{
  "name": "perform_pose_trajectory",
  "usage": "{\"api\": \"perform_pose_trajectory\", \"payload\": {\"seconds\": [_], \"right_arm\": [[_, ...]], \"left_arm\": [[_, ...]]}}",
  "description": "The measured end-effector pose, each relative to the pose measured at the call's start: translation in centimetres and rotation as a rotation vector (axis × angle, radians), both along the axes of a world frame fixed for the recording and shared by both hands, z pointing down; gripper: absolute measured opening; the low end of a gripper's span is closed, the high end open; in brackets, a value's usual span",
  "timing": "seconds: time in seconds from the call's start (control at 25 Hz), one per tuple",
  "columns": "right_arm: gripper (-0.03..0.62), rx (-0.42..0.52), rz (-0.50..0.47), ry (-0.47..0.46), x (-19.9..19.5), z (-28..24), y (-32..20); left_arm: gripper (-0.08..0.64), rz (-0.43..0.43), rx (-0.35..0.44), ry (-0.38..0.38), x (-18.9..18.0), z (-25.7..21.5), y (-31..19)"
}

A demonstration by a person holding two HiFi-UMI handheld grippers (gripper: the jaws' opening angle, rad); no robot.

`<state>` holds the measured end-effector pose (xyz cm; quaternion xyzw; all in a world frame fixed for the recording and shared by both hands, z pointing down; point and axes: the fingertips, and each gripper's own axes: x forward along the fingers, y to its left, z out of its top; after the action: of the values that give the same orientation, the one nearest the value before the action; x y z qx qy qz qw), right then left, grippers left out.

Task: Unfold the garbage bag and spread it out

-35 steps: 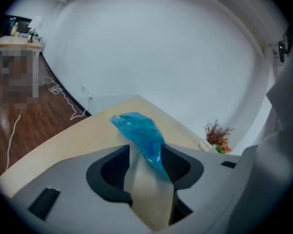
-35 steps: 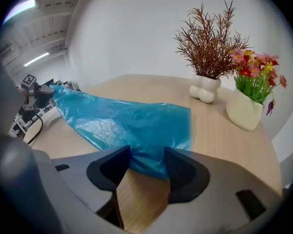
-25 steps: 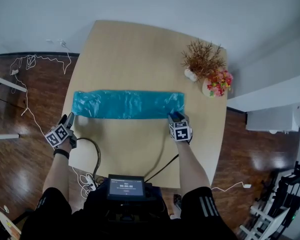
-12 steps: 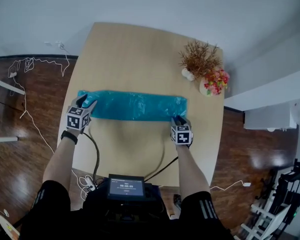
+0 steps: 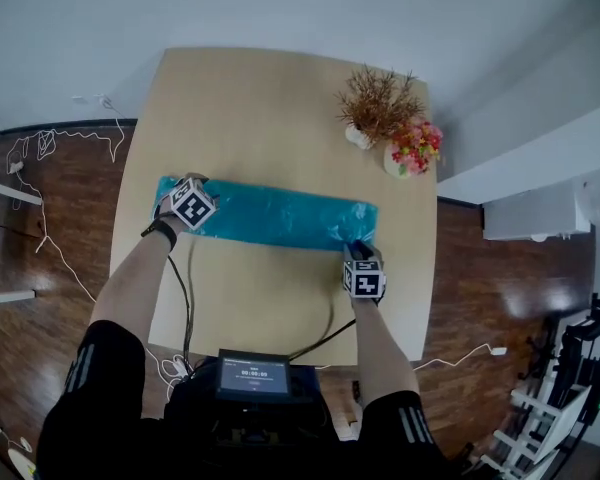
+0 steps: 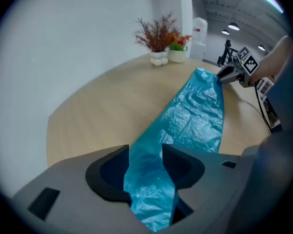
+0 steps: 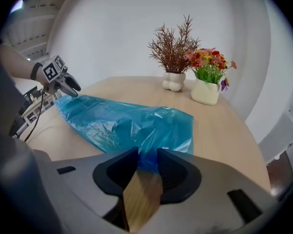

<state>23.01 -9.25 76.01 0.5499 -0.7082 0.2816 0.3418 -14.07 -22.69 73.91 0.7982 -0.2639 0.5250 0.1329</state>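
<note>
The blue garbage bag (image 5: 270,216) lies as a long folded strip across the wooden table (image 5: 270,108). My left gripper (image 5: 183,196) hangs over the strip's left end, pointing steeply down. In the left gripper view the bag (image 6: 195,116) runs through the wide gap of the left gripper (image 6: 145,152). Its jaws have just been closing a little and stand apart. My right gripper (image 5: 357,251) is at the bag's near right corner. In the right gripper view the bag's edge (image 7: 117,123) sits at the tips of the right gripper (image 7: 147,155). Its jaws have just been closing too, with bare table showing between them.
A dried plant in a white vase (image 5: 375,103) and a pot of coloured flowers (image 5: 410,148) stand at the table's far right. Black cables (image 5: 185,288) run over the near part of the table. A small screen (image 5: 252,376) hangs at the person's chest.
My left gripper swung from beyond the table's left edge onto the bag's left end and rolled over. The right gripper shifted a little at the bag's right end.
</note>
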Motion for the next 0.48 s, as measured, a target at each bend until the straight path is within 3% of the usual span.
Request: {"api": "perform_pose_trajectory", "payload": {"seconds": [0.12, 0.24, 0.36, 0.48], "right_arm": [[0.132, -0.001, -0.017, 0.006, 0.0, 0.8, 0.3], [0.146, -0.005, -0.025, -0.003, -0.1, 1.0, 0.3], [0.172, 0.002, -0.040, -0.020, -0.4, 1.1, 0.1], [0.175, 0.005, -0.052, -0.029, -0.6, 1.1, 0.2]], "left_arm": [[0.216, -0.014, -0.030, 0.003, 0.7, 1.1, -0.5], [0.204, -0.070, -0.056, -0.058, -0.2, 0.9, -0.7], [0.160, -0.087, -0.105, -0.087, -0.8, 2.0, 0.0], [0.098, -0.098, -0.116, -0.066, -0.8, 2.4, 0.4]]}}
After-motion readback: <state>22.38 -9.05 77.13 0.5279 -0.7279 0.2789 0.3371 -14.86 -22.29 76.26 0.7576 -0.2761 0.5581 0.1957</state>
